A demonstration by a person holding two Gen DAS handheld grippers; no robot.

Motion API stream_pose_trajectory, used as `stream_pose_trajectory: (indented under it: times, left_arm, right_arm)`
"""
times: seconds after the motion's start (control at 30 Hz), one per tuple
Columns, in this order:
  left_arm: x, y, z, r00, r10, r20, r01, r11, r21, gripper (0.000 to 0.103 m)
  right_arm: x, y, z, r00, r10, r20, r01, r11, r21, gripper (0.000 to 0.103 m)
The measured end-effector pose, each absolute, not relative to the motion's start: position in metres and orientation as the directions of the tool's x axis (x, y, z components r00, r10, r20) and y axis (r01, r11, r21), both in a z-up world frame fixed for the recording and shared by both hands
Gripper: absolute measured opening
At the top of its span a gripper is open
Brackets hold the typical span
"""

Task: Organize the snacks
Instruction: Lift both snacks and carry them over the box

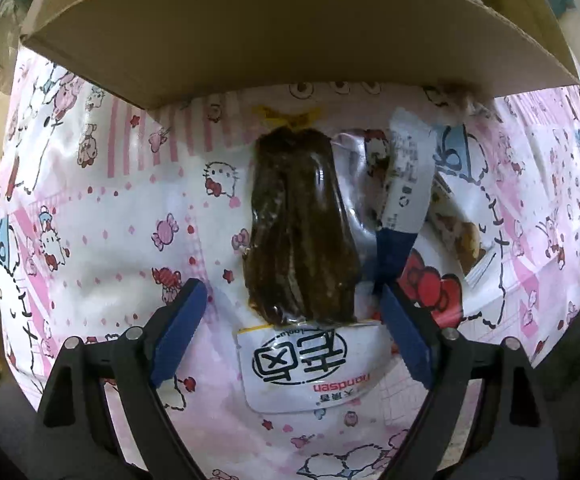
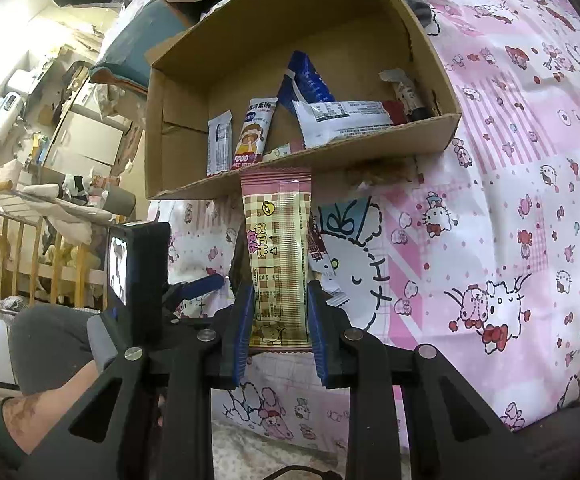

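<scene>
The pink cartoon-print cloth [image 2: 510,200] carries everything, and on it stands the open cardboard box [image 2: 290,60], the landmark here. Several wrapped snacks already lie inside the box, among them a white pack [image 2: 342,118] and a blue pack [image 2: 308,80].

In front of the box's near wall, the right gripper [image 2: 278,320] is clamped on a checked biscuit bar [image 2: 280,256] — fingers pressed to its two long edges, the bar's long axis running straight ahead toward the box, its far end just short of the near wall.

Also in front of the box, the left gripper [image 1: 294,320] stands wide apart and holds nothing. A dark-brown snack pack [image 1: 302,232] lies between and just beyond its fingers, long axis pointing at the box, with other wrappers [image 1: 406,184] beside it.

The right hand looks closer to finishing: lift over the wall and let go.
</scene>
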State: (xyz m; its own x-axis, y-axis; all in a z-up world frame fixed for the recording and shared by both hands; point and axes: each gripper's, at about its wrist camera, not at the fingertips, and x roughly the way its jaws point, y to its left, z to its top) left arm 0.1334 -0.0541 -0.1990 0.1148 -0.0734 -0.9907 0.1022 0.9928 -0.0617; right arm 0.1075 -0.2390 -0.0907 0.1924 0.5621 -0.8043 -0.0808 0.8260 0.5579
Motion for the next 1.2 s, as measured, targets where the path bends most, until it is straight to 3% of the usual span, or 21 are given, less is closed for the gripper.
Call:
stream_pose_trajectory:
  times: [0.1, 0.2, 0.43, 0.47, 0.5, 0.83, 1.03, 1.2]
  left_arm:
    - [0.133, -0.05, -0.194, 0.132, -0.056, -0.99, 0.077, 0.996, -0.046, 0.059]
    - [0.129, -0.045, -0.19, 0.129, -0.08, -0.988, 0.066, 0.995, -0.072, 0.048]
    - [0.108, -0.03, -0.162, 0.143, -0.095, -0.985, 0.027, 0.995, -0.092, 0.04]
    - [0.107, -0.033, -0.158, 0.146, -0.096, -0.985, 0.027, 0.995, -0.094, 0.024]
    - [0.101, -0.032, -0.152, 0.147, -0.081, -0.986, 0.021, 0.997, -0.078, 0.019]
    - [0.092, -0.014, -0.14, 0.185, -0.075, -0.98, -0.011, 0.997, -0.078, 0.013]
    - [0.117, -0.001, -0.177, 0.067, -0.08, -0.995, -0.052, 0.995, -0.084, 0.012]
    - [0.115, -0.014, -0.172, 0.104, -0.046, -0.994, -0.025, 0.998, -0.049, 0.011]
  right_arm:
    - [0.107, -0.239, -0.088, 0.201, 0.563, -0.801, -0.079, 0.825, 0.56, 0.028]
    - [0.106, -0.24, -0.086, 0.211, 0.565, -0.797, -0.077, 0.823, 0.563, 0.028]
    - [0.102, -0.242, -0.083, 0.212, 0.578, -0.788, -0.087, 0.815, 0.574, 0.028]
    - [0.102, -0.242, -0.083, 0.211, 0.581, -0.786, -0.087, 0.812, 0.577, 0.028]
    - [0.101, -0.243, -0.082, 0.21, 0.584, -0.784, -0.087, 0.81, 0.58, 0.028]
    - [0.1, -0.234, -0.079, 0.201, 0.595, -0.778, -0.112, 0.803, 0.585, 0.028]
    - [0.102, -0.234, -0.081, 0.193, 0.597, -0.778, -0.105, 0.801, 0.589, 0.028]
    - [0.103, -0.232, -0.083, 0.189, 0.587, -0.787, -0.111, 0.809, 0.577, 0.028]
